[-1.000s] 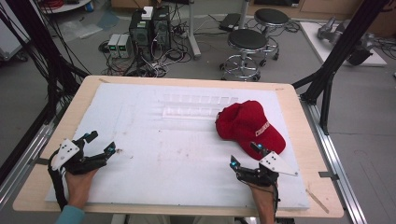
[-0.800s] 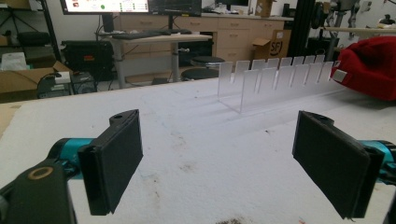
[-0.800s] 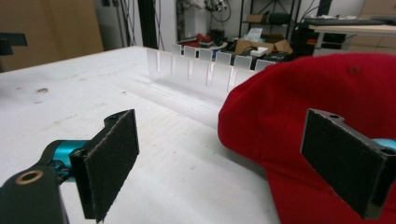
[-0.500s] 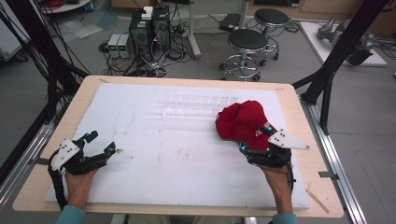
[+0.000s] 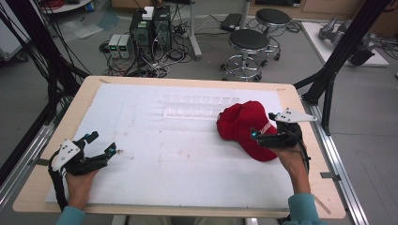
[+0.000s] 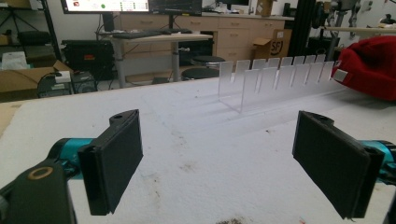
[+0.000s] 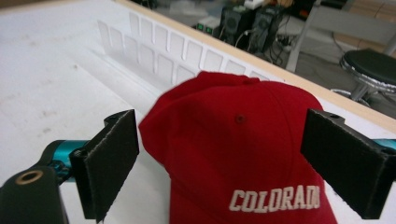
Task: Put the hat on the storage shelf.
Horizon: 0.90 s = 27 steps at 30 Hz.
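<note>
A red cap (image 5: 244,124) with white "COLORADO" lettering lies at the right of the white board (image 5: 178,154); it also appears in the right gripper view (image 7: 243,140) and far off in the left gripper view (image 6: 371,65). My right gripper (image 5: 262,126) hovers above the cap's brim, open. In its own view the cap's crown lies between the right gripper's (image 7: 229,158) wide-apart jaws, and the pads do not touch the cap. My left gripper (image 5: 102,142) rests open at the front left, nothing between the left gripper's (image 6: 224,158) pads.
A clear slotted rack (image 5: 197,105) stands on the board behind the cap, also visible as the rack (image 6: 275,77) and the rack (image 7: 154,51). The wooden table edge (image 5: 309,154) frames the board. Stools (image 5: 248,42) and computers (image 5: 150,28) stand on the floor beyond; black frame posts (image 5: 333,65) flank the table.
My right gripper rose from the front right edge and moved forward to above the cap's brim, jaws still wide. The left gripper and the cap stayed where they were.
</note>
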Each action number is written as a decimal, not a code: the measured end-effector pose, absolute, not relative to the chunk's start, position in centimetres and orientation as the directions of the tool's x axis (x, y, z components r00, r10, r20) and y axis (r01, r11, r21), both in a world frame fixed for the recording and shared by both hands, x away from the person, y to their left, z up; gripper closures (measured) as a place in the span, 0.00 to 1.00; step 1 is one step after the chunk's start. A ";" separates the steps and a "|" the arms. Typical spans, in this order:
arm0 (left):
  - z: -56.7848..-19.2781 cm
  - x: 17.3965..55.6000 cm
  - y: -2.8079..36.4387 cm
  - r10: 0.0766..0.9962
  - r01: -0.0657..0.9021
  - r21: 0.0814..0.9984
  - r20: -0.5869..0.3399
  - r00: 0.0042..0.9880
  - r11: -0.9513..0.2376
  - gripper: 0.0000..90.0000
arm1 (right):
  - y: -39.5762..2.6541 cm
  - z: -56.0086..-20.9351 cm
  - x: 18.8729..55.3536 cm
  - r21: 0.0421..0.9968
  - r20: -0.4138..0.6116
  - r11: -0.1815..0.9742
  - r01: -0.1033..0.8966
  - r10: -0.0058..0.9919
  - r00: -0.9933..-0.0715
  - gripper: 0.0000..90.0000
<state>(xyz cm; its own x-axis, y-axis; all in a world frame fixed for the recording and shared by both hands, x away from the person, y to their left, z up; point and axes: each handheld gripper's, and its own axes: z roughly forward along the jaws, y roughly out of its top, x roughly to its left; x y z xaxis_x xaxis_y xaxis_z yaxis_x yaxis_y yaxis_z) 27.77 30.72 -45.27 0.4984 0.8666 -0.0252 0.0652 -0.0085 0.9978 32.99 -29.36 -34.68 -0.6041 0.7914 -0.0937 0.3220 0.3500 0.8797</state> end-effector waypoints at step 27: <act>-45.3 27.8 30.7 0.865 0.064 0.998 -0.024 0.501 -0.009 0.18 | -31.1 -37.5 39.5 0.767 -0.082 0.460 0.447 0.761 -0.643 0.12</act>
